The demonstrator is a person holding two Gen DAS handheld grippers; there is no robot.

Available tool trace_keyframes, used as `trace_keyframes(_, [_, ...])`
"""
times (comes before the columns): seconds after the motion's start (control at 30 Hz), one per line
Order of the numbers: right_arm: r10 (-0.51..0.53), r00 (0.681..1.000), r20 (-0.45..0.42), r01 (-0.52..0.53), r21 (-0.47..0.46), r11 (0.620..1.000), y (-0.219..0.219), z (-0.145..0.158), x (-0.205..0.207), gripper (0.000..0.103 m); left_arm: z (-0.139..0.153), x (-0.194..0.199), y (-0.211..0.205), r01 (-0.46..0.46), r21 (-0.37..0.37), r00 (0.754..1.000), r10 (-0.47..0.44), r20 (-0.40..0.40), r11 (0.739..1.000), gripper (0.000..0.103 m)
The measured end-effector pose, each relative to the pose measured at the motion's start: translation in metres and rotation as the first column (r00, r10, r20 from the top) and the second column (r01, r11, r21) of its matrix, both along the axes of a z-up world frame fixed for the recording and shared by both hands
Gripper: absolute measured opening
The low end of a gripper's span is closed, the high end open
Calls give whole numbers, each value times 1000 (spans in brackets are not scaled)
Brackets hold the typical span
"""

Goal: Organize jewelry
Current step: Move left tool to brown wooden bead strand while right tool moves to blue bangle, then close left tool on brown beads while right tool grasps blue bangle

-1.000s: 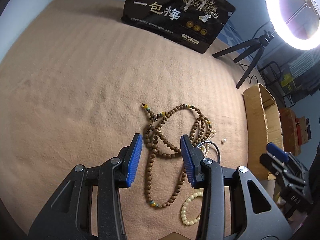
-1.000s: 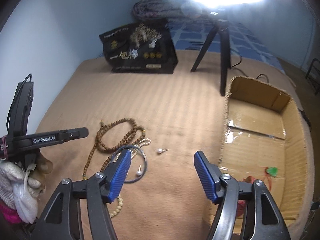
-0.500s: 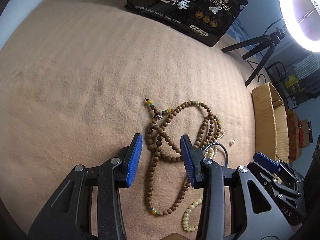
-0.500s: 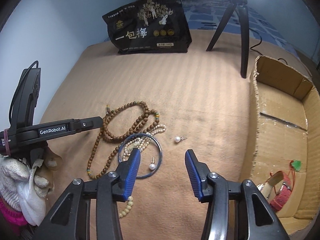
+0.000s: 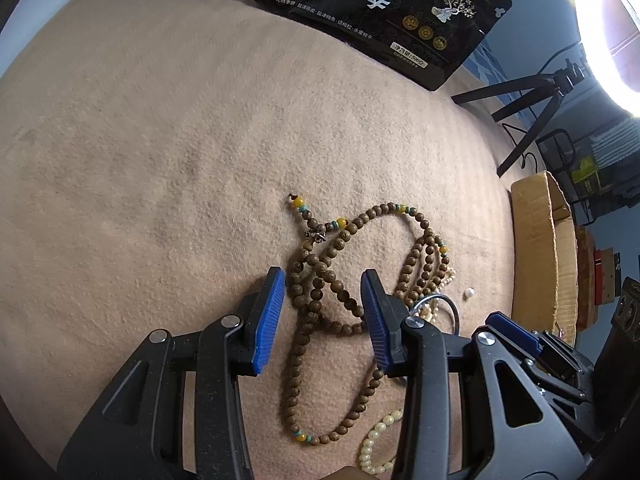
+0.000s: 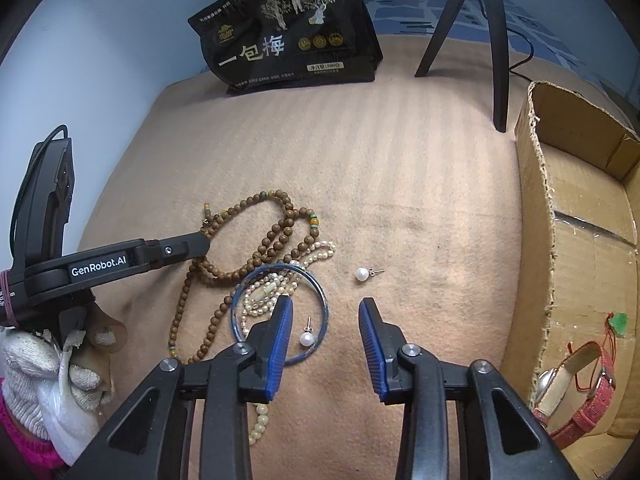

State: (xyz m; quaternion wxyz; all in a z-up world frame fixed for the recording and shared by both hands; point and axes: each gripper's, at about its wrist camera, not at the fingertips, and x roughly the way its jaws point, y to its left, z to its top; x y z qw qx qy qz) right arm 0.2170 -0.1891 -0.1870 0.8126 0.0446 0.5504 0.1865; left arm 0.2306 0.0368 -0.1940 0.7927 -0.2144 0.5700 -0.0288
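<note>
A long brown wooden bead necklace (image 5: 320,280) lies coiled on the tan cloth; it also shows in the right wrist view (image 6: 256,248). My left gripper (image 5: 323,298) is open, low over the coil, jaws on either side of its strands. A blue bangle (image 6: 320,292) lies over a tangle of small pearls (image 6: 276,284), with one pearl earring (image 6: 306,338) inside it and another (image 6: 362,273) to the right. My right gripper (image 6: 324,320) is open, its left finger over the bangle's near side. A cream bead bracelet (image 5: 376,444) lies near.
A cardboard box (image 6: 580,240) stands at the right; a red-strap watch (image 6: 576,396) and a green pendant (image 6: 620,320) lie in it. A black snack bag (image 6: 288,36) stands at the back. A tripod (image 6: 496,20) with a ring light (image 5: 600,20) stands at back right.
Both grippers have moved forward and down toward the jewelry. The right gripper's jaws have narrowed from wide open. The left gripper's jaws keep the same opening.
</note>
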Motion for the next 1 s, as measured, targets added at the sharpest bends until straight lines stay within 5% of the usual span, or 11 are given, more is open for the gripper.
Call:
trace_keyframes(0.43, [9, 1000, -28, -10, -8, 1000, 11, -6, 6, 32, -10, 5, -9, 26, 87, 1000, -25, -15, 996, 39])
trace_keyframes(0.7, [17, 999, -38, -18, -25, 1000, 14, -10, 13, 29, -16, 6, -16, 28, 153, 1000, -29, 4, 988, 14])
trace_keyframes(0.83, [19, 999, -40, -21, -35, 999, 18, -13, 14, 28, -16, 7, -11, 24, 136, 1000, -26, 11, 990, 10])
trace_keyframes(1.0, [27, 999, -38, -29, -45, 999, 20, -15, 13, 11, -13, 4, -9, 30, 141, 999, -33, 17, 990, 10])
